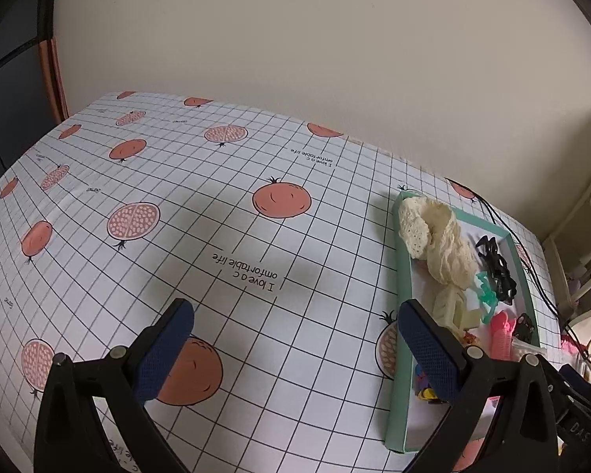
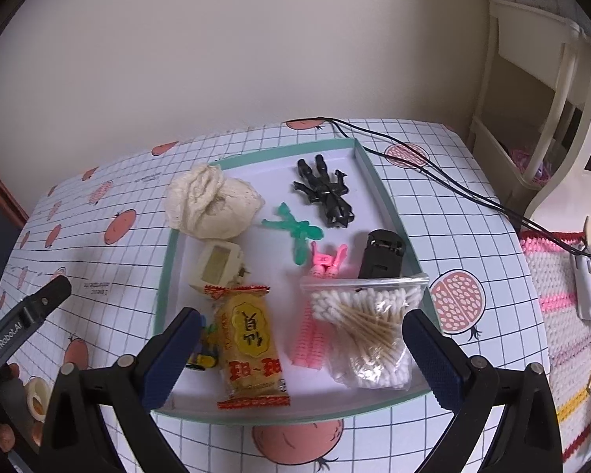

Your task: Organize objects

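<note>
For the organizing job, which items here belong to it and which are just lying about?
Job: tray, cream cloth, black figure, green figure, snack packet, cotton swabs, pink roller.

Lying about: black cable, knitted mat, shelf.

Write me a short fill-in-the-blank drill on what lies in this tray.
1. The bag of cotton swabs lies in the tray's near ____ corner.
2. The toy figure at the far end of the tray is ____ in colour.
3. The snack packet is mostly ____.
4. The right tool is ____, holding nothing.

Missing words: right; black; yellow; open
</note>
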`<state>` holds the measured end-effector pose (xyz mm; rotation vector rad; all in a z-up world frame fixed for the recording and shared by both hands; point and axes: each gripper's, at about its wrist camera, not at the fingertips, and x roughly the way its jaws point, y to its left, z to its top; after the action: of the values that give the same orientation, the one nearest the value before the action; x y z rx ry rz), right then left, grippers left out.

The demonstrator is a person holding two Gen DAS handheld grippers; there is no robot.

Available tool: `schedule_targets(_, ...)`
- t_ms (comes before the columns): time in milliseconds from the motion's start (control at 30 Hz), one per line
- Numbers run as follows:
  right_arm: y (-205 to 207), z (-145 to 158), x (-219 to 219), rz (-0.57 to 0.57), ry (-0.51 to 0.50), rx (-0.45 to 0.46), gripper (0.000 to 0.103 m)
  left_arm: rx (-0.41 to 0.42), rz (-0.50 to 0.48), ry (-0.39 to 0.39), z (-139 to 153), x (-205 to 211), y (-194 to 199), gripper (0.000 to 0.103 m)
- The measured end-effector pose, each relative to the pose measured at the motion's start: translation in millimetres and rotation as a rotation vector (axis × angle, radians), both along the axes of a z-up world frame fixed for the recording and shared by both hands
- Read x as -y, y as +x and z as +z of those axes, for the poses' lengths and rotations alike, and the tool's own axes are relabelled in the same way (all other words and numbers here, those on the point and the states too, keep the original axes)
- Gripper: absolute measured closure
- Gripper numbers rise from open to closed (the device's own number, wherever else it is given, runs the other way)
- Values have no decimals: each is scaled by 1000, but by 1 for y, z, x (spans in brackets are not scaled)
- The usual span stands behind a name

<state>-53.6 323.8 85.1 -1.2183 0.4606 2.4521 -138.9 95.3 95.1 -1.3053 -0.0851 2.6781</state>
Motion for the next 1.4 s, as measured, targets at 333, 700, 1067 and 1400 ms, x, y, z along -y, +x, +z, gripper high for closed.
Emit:
schedule_targets(333,13,16,24,16,5,-33,0,-64,-8,-46,21,11,19,0)
schedule_targets(700,36,28,50,23,4,-69,0,-96,-45,-59,39,30,52,0)
schedule_targets(1067,69,19,84,26,1,-89,0,-124,-77,-33,33,49,93,0)
schedule_targets(1400,93,-20,109,51,30,-45,0,-54,-50,-62,-14,77,119,0)
